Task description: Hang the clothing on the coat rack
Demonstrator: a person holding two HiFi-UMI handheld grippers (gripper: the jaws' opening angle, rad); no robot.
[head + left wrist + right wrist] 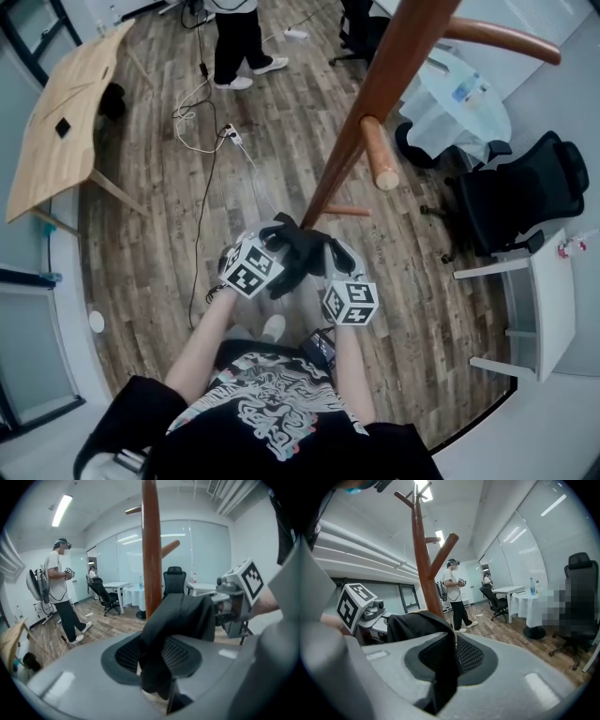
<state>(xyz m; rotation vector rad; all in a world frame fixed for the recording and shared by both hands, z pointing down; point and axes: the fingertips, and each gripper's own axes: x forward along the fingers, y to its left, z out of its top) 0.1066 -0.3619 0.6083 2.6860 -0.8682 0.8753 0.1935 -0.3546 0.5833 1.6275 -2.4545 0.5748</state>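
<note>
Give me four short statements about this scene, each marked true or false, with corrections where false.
The black garment is between the jaws of both the left gripper and the right gripper. True.
The garment hangs on the coat rack. False: both grippers hold it, beside the rack.
A second person stands in the room. True.
The coat rack is white metal. False: it is brown wood.

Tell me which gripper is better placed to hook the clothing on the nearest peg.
Probably the right gripper: the peg juts out on its side of the pole; the left gripper is farther away.
</note>
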